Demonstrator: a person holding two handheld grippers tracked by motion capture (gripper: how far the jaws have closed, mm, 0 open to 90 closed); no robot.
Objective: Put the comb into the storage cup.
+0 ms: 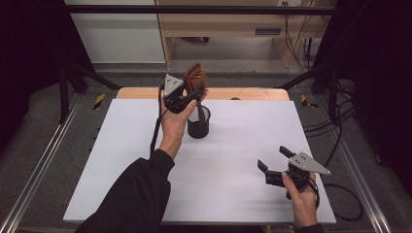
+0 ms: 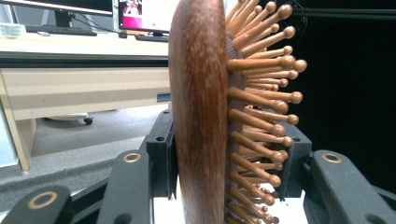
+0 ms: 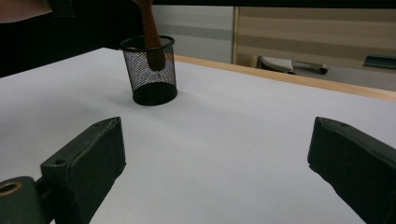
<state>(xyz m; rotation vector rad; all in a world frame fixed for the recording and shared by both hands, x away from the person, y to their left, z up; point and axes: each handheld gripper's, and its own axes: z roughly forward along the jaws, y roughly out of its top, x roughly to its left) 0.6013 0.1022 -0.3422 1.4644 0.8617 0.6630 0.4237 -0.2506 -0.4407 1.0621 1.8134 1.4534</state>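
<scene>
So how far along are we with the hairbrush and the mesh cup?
Done: left gripper is clamped on the wooden hairbrush, handle tip already inside the black mesh cup. In hand: lowering it in. Left: release and withdraw. Right gripper sits open, idle.

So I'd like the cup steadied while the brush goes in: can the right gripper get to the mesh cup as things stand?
Probably yes: the right gripper is open, and bare table lies between it and the mesh cup.
</scene>
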